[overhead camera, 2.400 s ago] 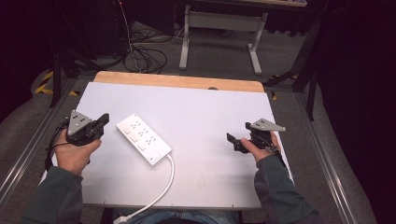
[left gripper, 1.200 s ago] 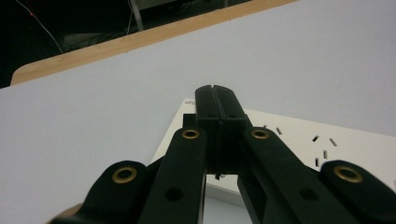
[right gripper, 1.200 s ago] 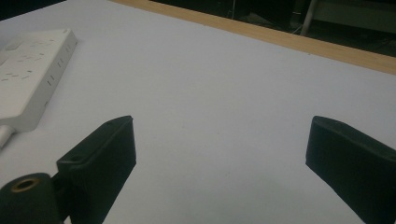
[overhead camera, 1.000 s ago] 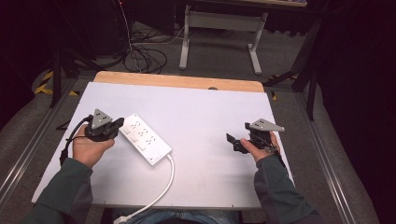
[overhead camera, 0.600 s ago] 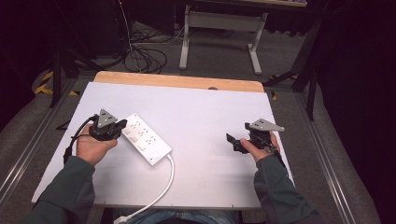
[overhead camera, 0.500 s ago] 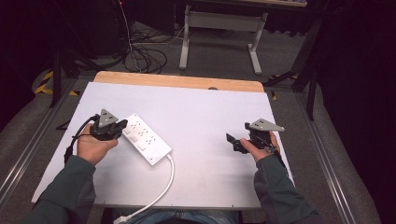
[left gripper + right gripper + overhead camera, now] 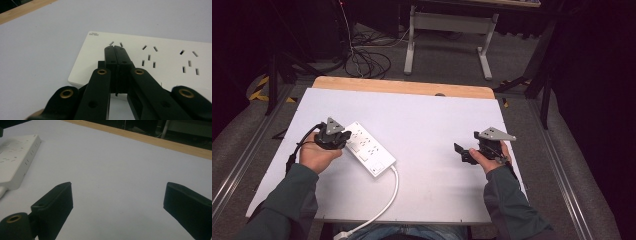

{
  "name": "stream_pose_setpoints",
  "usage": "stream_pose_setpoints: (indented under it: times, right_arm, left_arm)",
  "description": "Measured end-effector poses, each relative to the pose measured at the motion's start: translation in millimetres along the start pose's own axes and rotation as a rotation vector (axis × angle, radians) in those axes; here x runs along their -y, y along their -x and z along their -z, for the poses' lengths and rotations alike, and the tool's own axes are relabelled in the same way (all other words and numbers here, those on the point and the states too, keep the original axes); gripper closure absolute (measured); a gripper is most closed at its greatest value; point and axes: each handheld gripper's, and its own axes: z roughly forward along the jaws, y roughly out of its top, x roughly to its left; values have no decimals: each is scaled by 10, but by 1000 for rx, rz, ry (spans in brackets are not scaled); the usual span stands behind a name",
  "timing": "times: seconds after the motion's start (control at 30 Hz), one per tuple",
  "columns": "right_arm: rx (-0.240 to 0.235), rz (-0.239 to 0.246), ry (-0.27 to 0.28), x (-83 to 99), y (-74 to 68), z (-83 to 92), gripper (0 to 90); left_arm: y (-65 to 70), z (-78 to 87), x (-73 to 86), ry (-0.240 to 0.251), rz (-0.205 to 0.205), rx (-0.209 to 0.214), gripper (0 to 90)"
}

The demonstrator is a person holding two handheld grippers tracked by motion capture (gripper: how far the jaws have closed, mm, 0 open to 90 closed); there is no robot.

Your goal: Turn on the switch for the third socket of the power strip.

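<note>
A white power strip (image 7: 369,147) lies at a slant on the left half of the white table (image 7: 427,125), its white cable (image 7: 384,202) running off the near edge. My left gripper (image 7: 343,136) is shut, with nothing between its jaws; its tips rest over the strip's far-left end by the first socket (image 7: 116,43). The strip (image 7: 155,62) runs off to the right in the left gripper view. My right gripper (image 7: 460,151) stands open over bare table at the right, jaws wide apart (image 7: 117,202). It points toward the strip (image 7: 15,157), well away from it.
A wooden strip (image 7: 404,86) edges the table's far side. Beyond it lie floor cables (image 7: 362,55) and a grey desk frame (image 7: 447,35). Metal rails (image 7: 242,155) run along both sides of the table. Bare tabletop lies between the two grippers.
My left gripper has moved right from the table's left edge up to the power strip's end, and has barely shifted in the last half second. The right gripper has stayed put.
</note>
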Motion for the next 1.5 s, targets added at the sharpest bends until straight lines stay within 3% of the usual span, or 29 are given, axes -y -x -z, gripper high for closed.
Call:
stream_pose_setpoints:
  times: [0.17,0.53,1.2,1.3,1.5]
  right_arm:
    - [1,1,-1,0,0,0,94]
    - [1,-4,0,0,-3,3,94]
    - [2,-3,-1,0,-5,4,94]
    - [2,1,-1,-1,-5,5,94]
    - [5,4,1,-1,-4,9,94]
  left_arm:
    - [5,-34,12,-40,-14,8,900]
    - [7,-83,31,-73,-19,29,900]
    - [15,-85,38,-76,-25,26,900]
    - [29,-96,47,-91,-45,27,900]
    - [24,-96,49,-70,-23,31,899]
